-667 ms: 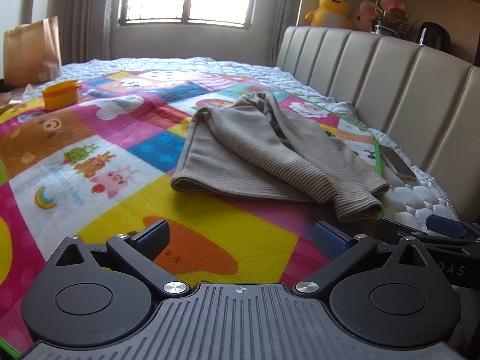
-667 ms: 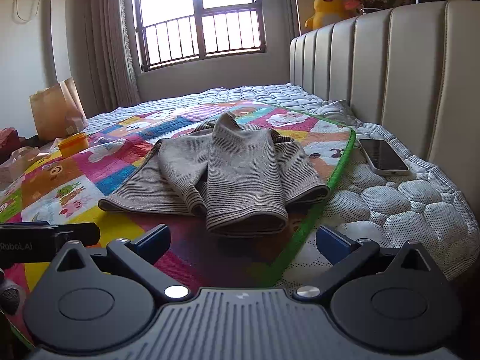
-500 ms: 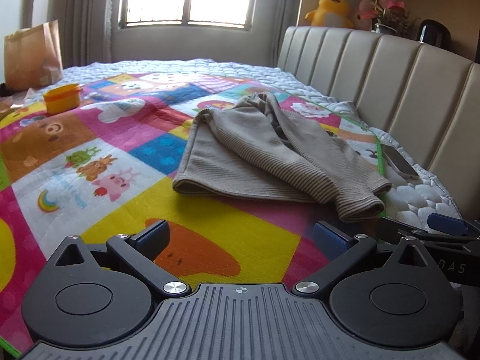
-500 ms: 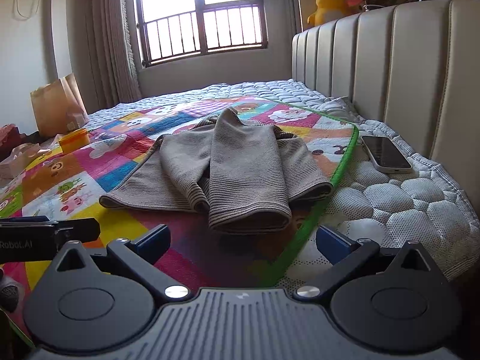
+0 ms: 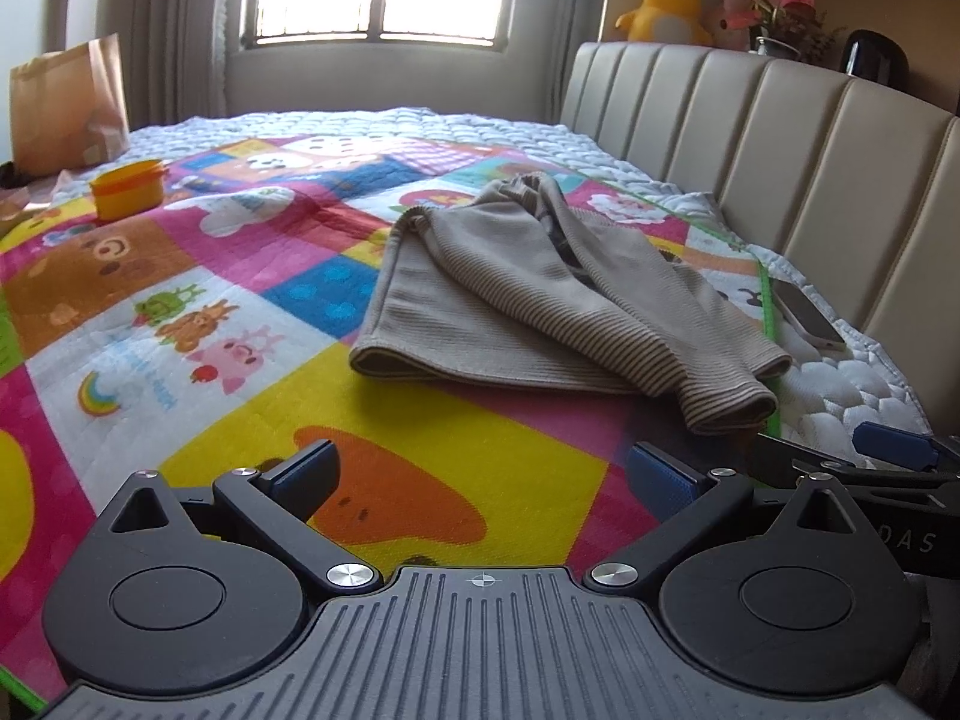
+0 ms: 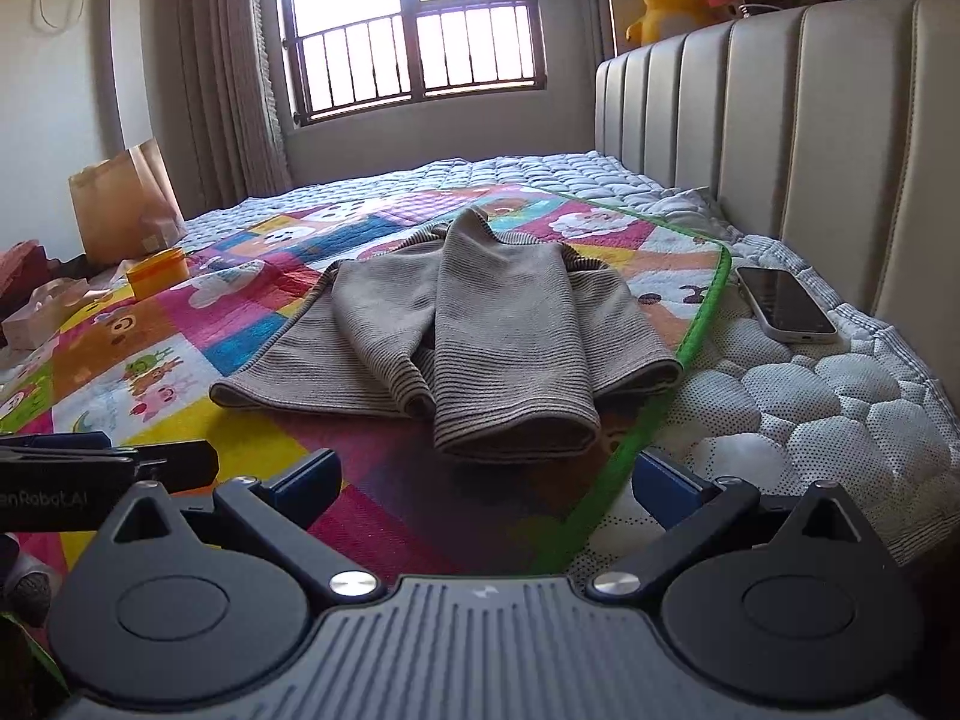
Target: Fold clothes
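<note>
While the beige sweater lay folded on the bed, both hand-held grippers, left and right, hovered near it, jaws apart and empty.

I see a barred window in the far wall, bright with daylight, and beige curtains hanging to its left. A cream padded headboard with vertical panels runs along the right. The bed's white quilted mattress carries a patchwork cartoon mat in bright colours. A yellow plush duck sits on the ledge above the headboard.
</note>
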Motion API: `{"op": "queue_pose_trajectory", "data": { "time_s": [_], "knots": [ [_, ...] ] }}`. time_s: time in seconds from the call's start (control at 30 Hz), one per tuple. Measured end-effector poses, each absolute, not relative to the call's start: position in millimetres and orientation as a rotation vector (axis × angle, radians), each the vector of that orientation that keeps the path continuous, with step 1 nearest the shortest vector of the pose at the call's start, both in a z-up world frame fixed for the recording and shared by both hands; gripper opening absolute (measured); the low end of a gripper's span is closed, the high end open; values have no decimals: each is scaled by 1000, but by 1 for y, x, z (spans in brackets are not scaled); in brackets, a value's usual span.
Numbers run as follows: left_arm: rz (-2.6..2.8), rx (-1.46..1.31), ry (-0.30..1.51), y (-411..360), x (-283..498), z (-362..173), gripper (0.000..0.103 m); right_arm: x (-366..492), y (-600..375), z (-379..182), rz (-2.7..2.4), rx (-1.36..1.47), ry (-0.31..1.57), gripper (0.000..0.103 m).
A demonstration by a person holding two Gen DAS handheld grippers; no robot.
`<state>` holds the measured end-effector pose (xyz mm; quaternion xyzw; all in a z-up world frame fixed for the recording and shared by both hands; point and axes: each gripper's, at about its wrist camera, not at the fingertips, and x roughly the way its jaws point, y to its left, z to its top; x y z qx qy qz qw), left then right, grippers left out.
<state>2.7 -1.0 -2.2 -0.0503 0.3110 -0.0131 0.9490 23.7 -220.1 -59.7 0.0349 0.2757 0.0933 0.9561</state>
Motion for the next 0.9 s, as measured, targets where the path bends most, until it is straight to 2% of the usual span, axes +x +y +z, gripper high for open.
{"op": "queue_pose_trajectory", "data": {
  "time_s": [0.9],
  "knots": [
    [-23, -102, 658, -1, 3, -6, 103, 25, -218, -60, 184, 64, 567, 103]
  ]
}}
